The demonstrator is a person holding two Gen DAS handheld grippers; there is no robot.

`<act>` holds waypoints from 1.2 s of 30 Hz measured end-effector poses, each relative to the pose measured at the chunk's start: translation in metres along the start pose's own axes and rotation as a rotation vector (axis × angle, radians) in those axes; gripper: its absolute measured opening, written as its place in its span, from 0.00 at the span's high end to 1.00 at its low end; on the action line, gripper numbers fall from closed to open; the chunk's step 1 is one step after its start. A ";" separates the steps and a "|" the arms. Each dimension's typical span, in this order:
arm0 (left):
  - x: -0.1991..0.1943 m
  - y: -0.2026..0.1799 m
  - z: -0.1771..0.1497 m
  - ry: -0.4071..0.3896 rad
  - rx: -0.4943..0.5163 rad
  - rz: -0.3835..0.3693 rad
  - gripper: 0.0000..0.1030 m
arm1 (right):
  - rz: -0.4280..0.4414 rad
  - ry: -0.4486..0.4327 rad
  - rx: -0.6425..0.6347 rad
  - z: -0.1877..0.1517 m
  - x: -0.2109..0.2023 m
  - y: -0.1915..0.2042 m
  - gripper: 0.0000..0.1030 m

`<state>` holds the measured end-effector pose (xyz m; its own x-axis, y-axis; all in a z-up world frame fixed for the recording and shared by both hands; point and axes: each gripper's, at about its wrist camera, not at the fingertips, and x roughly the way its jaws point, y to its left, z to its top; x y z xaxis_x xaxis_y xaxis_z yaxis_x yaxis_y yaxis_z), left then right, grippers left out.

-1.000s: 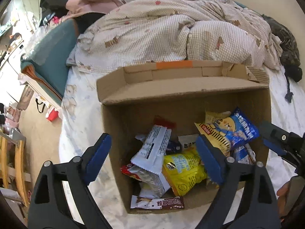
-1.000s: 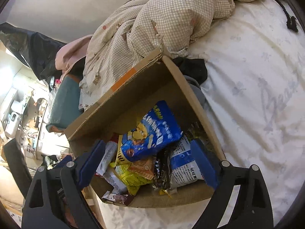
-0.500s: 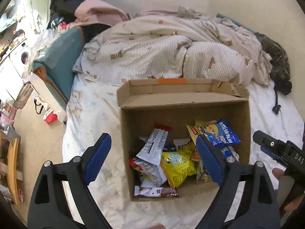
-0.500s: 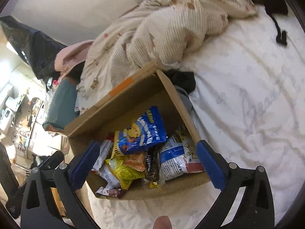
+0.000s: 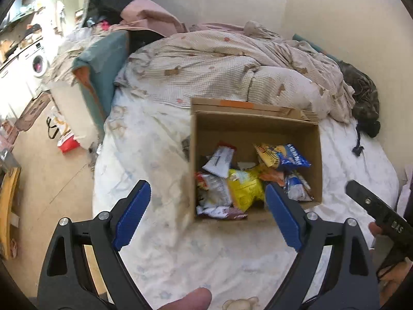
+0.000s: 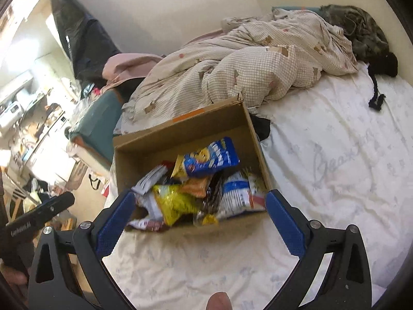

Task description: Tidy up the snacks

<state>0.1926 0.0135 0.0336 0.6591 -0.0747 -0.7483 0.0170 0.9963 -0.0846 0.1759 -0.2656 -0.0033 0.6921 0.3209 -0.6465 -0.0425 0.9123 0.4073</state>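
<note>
An open cardboard box [image 5: 258,125] sits on the white bed and holds several snack packets: a blue and yellow bag [image 5: 289,156], a yellow bag [image 5: 245,188] and a white packet [image 5: 219,160]. The box also shows in the right wrist view [image 6: 180,134] with the blue bag [image 6: 214,159] on top. My left gripper [image 5: 207,215] is open and empty, above the bed at the box's near left corner. My right gripper [image 6: 197,223] is open and empty, above the box's near edge.
A crumpled checked duvet [image 5: 232,69] lies behind the box. A dark garment [image 5: 366,103] and a black cord [image 5: 358,142] lie at the far right of the bed. The bed's left edge drops to a floor [image 5: 51,175] with bags and clutter.
Both grippers have pulled back and up from the box, which now looks smaller and farther. Both stay open and empty.
</note>
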 end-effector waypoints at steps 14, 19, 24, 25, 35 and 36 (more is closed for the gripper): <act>-0.045 0.019 -0.067 -0.078 -0.043 0.041 0.13 | -0.027 -0.044 -0.065 -0.047 -0.049 0.007 0.00; -0.054 0.013 -0.079 -0.147 -0.005 0.059 0.06 | -0.046 -0.067 -0.117 -0.059 -0.060 0.015 0.00; -0.066 0.007 -0.087 -0.224 0.021 0.085 0.00 | -0.072 -0.114 -0.151 -0.069 -0.072 0.022 0.00; -0.069 0.006 -0.089 -0.242 0.024 0.100 0.00 | -0.071 -0.129 -0.144 -0.071 -0.074 0.021 0.00; -0.070 0.005 -0.091 -0.281 0.019 0.116 0.00 | -0.111 -0.198 -0.135 -0.068 -0.075 0.020 0.00; -0.069 0.005 -0.091 -0.277 0.014 0.114 0.00 | -0.113 -0.202 -0.140 -0.068 -0.075 0.021 0.00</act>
<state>0.0788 0.0197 0.0246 0.8372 0.0504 -0.5446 -0.0598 0.9982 0.0004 0.0748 -0.2533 0.0098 0.8272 0.1703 -0.5355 -0.0458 0.9702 0.2378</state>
